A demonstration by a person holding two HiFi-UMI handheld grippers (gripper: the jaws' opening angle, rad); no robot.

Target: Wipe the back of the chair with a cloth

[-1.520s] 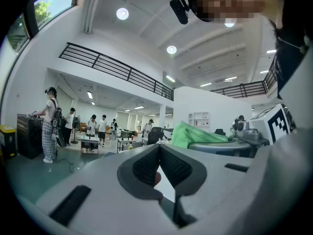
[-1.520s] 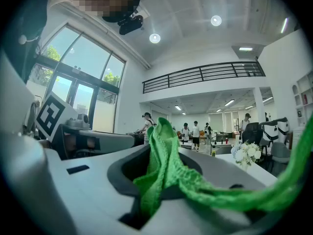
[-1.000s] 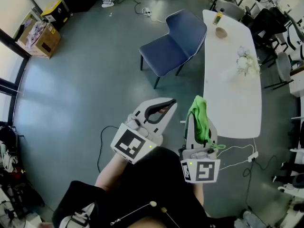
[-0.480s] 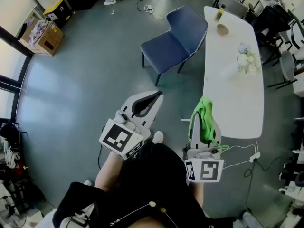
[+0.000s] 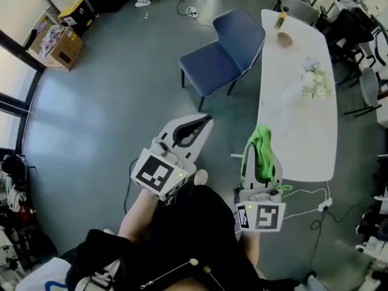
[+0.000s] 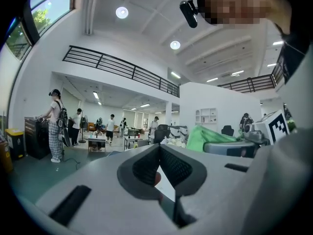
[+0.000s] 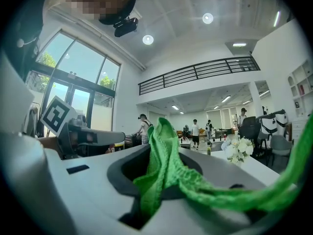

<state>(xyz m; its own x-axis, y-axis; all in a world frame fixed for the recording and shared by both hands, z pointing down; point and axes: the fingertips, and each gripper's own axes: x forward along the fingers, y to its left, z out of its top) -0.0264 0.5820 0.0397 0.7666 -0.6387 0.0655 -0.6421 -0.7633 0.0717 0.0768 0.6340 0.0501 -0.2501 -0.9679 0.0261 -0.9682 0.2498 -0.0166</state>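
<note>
Two small changes over the last second. The left gripper swung out sideways, away from the right gripper, then came back a touch. A shoe has also appeared under it, on the side away from the chair. My read is that the person is mid-step, walking in, not working yet.

Unchanged:
- The right gripper and the cloth sit where they were, well short of the chair on its seat-front side.
- They are level with the end of the table farthest from the chair.
- The chair has barely shifted in the head view, so little ground has been closed.

Jaw state:
- Left: jaws pressed together tip to tip. The left gripper view shows nothing between them, so it is empty.
- Right: jaws clamped on the green cloth. It is bunched in the throat, stands up past the tips, and one tail trails back over the gripper body.

Task status:
- This looks like the approach phase, no contact yet.
- The chair back is untouched and well apart from the cloth.
- The chair stands just beside the table's long edge, with its back toward that edge. I can't tell whether it touches.

Implications (judgement):
- The grip on the cloth looks secure enough to carry.
- The front face of the chair back should be reachable over the seat.
- The rear face is close to the table, so access there could be tight.
- The left gripper is free to steady the chair or pull it out.
</note>
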